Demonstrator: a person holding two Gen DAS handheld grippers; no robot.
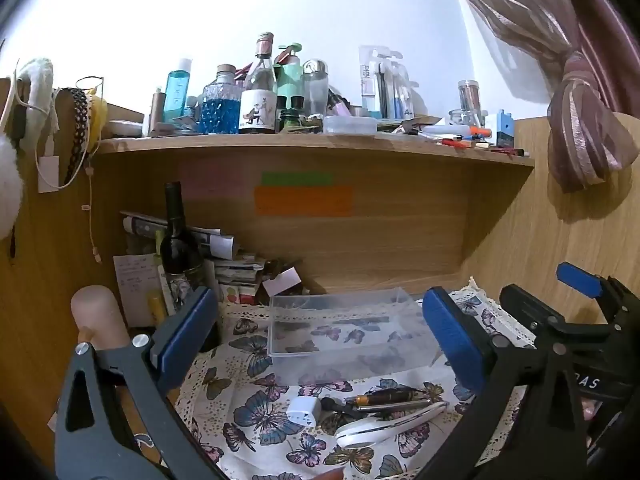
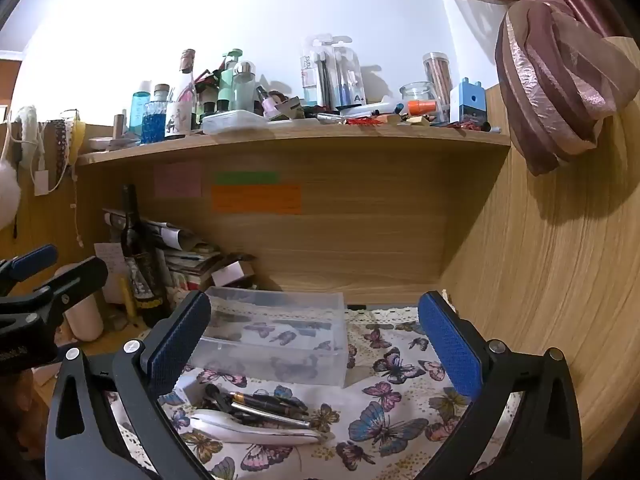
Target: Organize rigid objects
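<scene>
Both your left tongs (image 1: 320, 336) and right tongs (image 2: 316, 344) gape empty above the cloth (image 2: 400, 432), box (image 1: 344, 328) ahead, pens (image 2: 264, 404) and mirror (image 2: 248, 428) below

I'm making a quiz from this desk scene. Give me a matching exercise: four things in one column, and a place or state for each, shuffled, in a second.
Things:
1. clear plastic box
2. dark wine bottle
3. orange sticky note
4. white charger plug

Places or states:
A. stuck on the wooden back panel under the shelf
B. lying on the butterfly cloth beside the pens
C. empty, open-topped, on the cloth
D. upright at the left, in front of stacked papers

Pairs: 1-C, 2-D, 3-A, 4-B
</scene>
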